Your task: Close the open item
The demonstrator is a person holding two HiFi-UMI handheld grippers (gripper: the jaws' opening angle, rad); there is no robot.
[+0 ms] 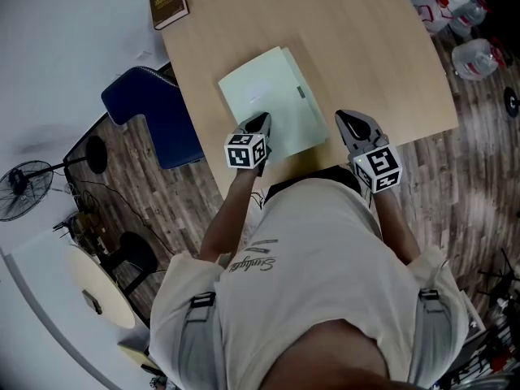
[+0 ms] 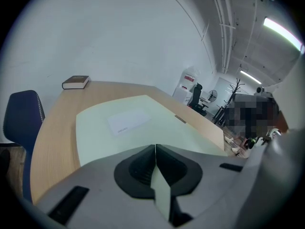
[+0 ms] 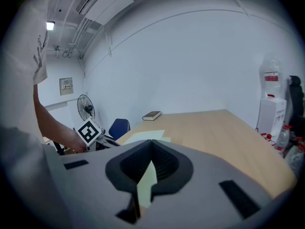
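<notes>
A pale green folder lies flat and closed on the wooden table, with a white label on its cover. My left gripper is over the folder's near left corner, its jaws pressed together with nothing between them. My right gripper hovers just right of the folder, near the table's front edge, and its jaws also meet. In the right gripper view the folder shows ahead, beside the left gripper's marker cube.
A brown book lies at the table's far left corner. A blue chair stands against the table's left side. A fan is on the floor at left, and water bottles lie off the far right corner.
</notes>
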